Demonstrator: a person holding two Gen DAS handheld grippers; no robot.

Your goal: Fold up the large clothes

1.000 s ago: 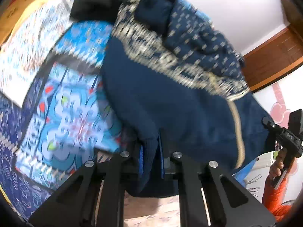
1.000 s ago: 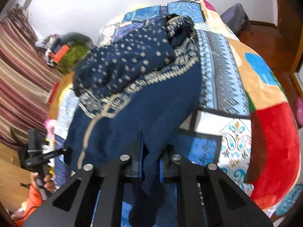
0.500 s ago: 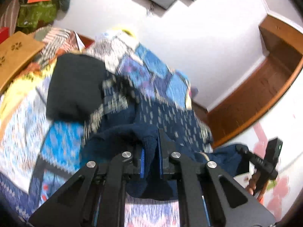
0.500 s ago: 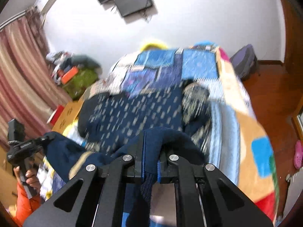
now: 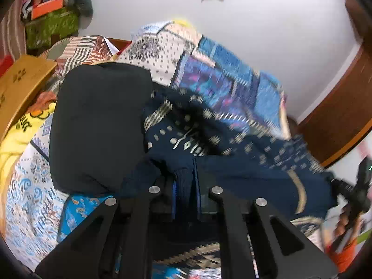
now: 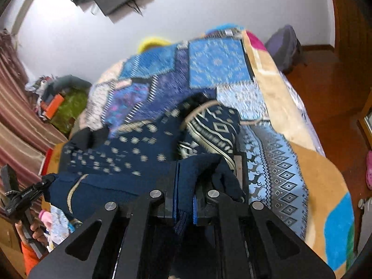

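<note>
A large navy garment (image 5: 244,153) with cream patterned bands lies spread on the patchwork bed; in the right wrist view the garment (image 6: 130,160) stretches left from the jaws. My left gripper (image 5: 185,183) is shut on a bunched navy edge of it. My right gripper (image 6: 184,181) is shut on another navy edge, with fabric draped over the right finger. Each view shows the other gripper at the garment's far corner: the right gripper (image 5: 353,193), the left gripper (image 6: 25,195). Both held edges are carried over the patterned part of the garment.
A black folded cloth (image 5: 97,127) lies left of the garment on the bedspread (image 6: 274,153). A wooden board (image 5: 18,86) and a green bag (image 5: 51,28) stand beyond the bed's left side. A purple backpack (image 6: 286,46) sits on the wooden floor by the wall.
Both grippers moved forward over the bed with the navy edges held, so the plain lower part now folds over the patterned upper part. The views tilted up toward the wall.
</note>
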